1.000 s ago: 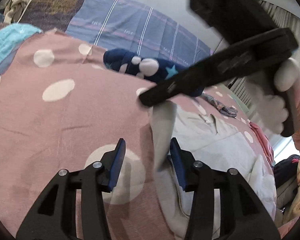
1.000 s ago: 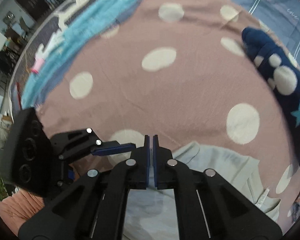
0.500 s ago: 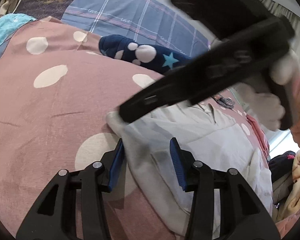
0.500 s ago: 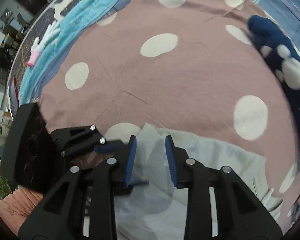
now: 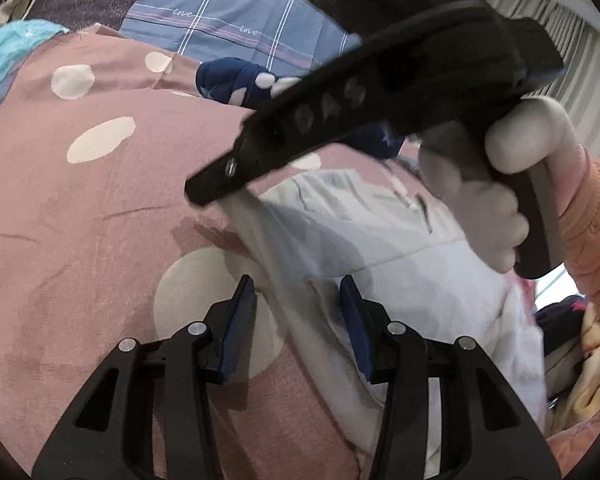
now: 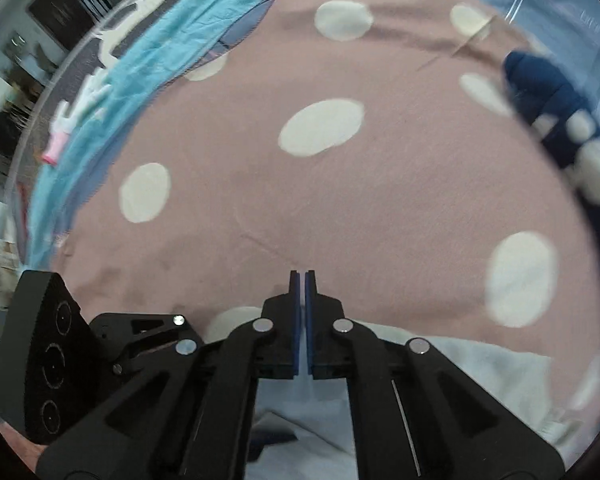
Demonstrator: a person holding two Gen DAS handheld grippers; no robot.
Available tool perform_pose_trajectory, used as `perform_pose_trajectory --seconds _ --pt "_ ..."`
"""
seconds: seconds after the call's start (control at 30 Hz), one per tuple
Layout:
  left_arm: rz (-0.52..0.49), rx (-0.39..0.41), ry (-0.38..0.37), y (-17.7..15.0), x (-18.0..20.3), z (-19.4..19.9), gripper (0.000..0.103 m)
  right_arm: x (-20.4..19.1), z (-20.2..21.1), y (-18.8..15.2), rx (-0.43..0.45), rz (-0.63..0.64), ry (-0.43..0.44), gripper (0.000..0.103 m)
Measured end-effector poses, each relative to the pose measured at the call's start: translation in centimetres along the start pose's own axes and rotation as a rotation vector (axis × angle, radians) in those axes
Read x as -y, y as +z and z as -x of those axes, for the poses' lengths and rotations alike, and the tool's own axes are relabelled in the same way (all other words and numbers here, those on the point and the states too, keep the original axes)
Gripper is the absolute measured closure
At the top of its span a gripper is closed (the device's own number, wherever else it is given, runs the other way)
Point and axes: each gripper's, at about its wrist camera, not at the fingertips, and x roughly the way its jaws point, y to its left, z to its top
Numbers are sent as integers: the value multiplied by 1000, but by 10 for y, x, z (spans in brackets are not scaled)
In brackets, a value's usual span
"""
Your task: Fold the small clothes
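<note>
Since half a second ago the right tongs [image 6: 301, 280] have gone from spread to pressed together, and in the left wrist view they have lifted an edge of the pale grey garment [image 5: 400, 248] off the bedspread. Their tips [image 5: 204, 194] pinch that raised fold at about 10 o'clock from the cloth's middle. The left tongs [image 5: 298, 300] stand apart, with the hanging strip of cloth between the blue pads [image 5: 240, 312] but not clamped. The rest of the garment lies spread toward 3 and 5 o'clock on the pink bedspread with white dots [image 5: 80, 208]. A gloved hand [image 5: 500, 200] grips the right tool at 2 o'clock. A navy cloth with white spots [image 5: 236, 76] lies at 12 o'clock, against a blue checked sheet [image 5: 228, 20]. A turquoise cloth [image 6: 132, 64] runs along the bedspread's edge at 10 o'clock in the right wrist view.
</note>
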Motion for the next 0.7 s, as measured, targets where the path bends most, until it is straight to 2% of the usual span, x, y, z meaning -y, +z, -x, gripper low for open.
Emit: perform_pose_trajectory --seconds 0.1,0.17,0.27,0.37,0.43,0.47,0.5,0.53,0.57,0.63,0.67,0.7 --pt "-13 -5 13 -1 2 0 61 8 11 -9 50 -2 0 99" --pt "-11 -8 21 -1 0 1 63 28 49 -20 168 -68 6 94" --pt "3 -1 34 2 -4 2 64 55 100 -51 289 -142 -21 91" --pt "56 23 40 4 -12 2 64 88 142 -114 348 -220 -67 84" --pt "117 41 54 5 -21 3 65 108 160 -179 379 -289 -114 80" --pt "140 45 66 6 -24 3 71 117 166 -208 394 -325 -128 80" --pt "161 48 86 6 -27 3 82 125 173 -244 413 -372 -141 79" --pt "177 44 122 7 -30 3 87 131 176 -275 427 -418 -152 79" --pt "180 42 176 8 -30 4 99 140 179 -312 441 -487 -166 78" --pt "159 40 400 14 -30 6 101 152 178 -359 462 -601 -188 78" --pt "162 52 450 17 -30 10 103 160 179 -389 475 -675 -208 78" --pt "179 66 459 19 -31 17 103 163 180 -410 486 -721 -225 78"
